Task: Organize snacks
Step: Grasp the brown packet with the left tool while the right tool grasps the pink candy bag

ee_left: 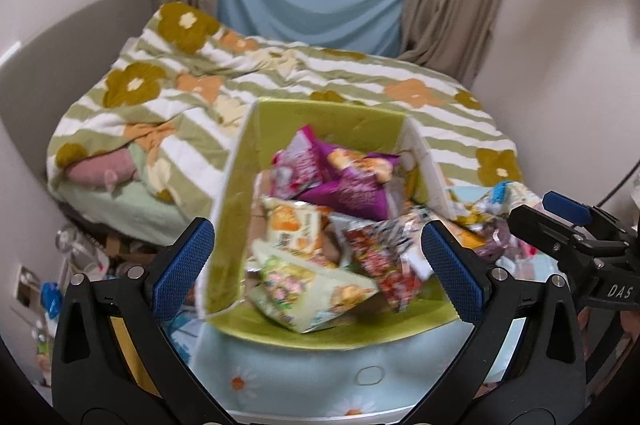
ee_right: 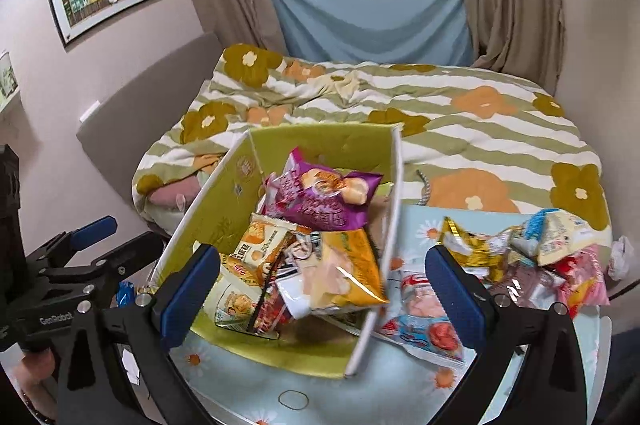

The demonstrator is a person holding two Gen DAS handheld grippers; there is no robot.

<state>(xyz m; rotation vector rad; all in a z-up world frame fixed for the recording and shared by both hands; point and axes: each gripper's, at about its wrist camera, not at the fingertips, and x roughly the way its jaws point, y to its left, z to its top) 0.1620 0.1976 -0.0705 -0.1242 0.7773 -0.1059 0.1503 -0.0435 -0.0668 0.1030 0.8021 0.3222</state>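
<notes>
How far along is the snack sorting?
Partly done. The green box already holds a heap of packets, purple bag on top. Nothing in hand: left gripper and right gripper are both open and empty. Left: the loose packets on the table beside the box.

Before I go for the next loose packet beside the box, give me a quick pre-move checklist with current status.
1. Right gripper empty, jaws wide: ok.
2. Left gripper open, nothing between its pads: ok.
3. Green box open-topped with room left: ok, packets piled but below the far wall.
4. Loose snack packets remain on the cloth right of the box: ok, targets available.
5. Red-and-blue packet lying flat nearest the box: ok.
6. Box steady on the table: cannot tell.
</notes>
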